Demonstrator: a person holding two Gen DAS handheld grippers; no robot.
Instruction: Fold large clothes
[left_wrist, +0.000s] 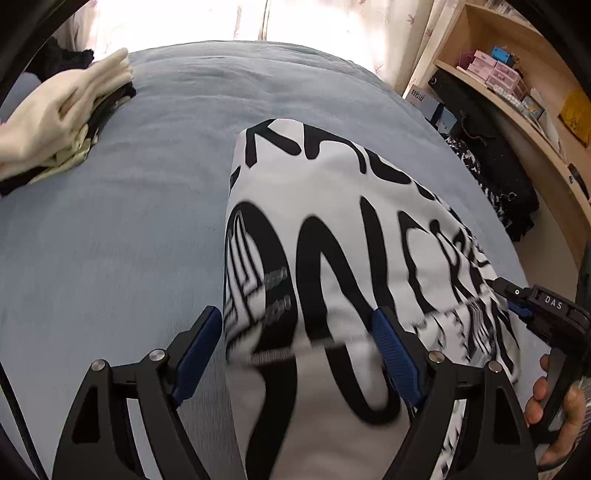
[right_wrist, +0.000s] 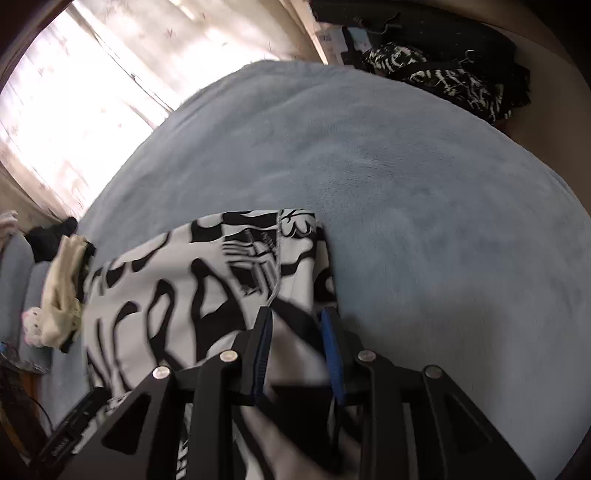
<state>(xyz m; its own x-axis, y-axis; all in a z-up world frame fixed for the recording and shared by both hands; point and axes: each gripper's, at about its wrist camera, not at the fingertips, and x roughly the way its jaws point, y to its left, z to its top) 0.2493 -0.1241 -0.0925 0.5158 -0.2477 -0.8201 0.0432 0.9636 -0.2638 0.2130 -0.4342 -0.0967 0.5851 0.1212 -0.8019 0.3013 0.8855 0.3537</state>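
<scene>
— Where's the garment now?

— The black-and-white printed garment (left_wrist: 332, 229) lies in a folded strip on the blue bed (left_wrist: 129, 229), near the middle, with its near end lifted toward the person. Folded cream and black clothes (left_wrist: 62, 125) sit well apart at the bed's far left corner.

— And the tools?

— The left tool (left_wrist: 299, 343) is spread wide. The cloth's edge runs between its blue pads (left_wrist: 397, 354), but I don't see them pressing on it, so I'd call it released. The right tool (right_wrist: 299, 332) is narrowed around a bunch of the same cloth; the picture is blurred there, yet the fabric fills the gap, so it looks clenched on the garment.

— What could go wrong?

— My guess: with only one side really held, the lifted end may sag or swing and pull the folded layers askew. If the left tool shuts late or takes only the top layer, the lower layer could drop and undo the crease.

— Anything nearby to snag?

— A dark pile of clothes (right_wrist: 443, 74) lies beyond the bed, well clear.
</scene>
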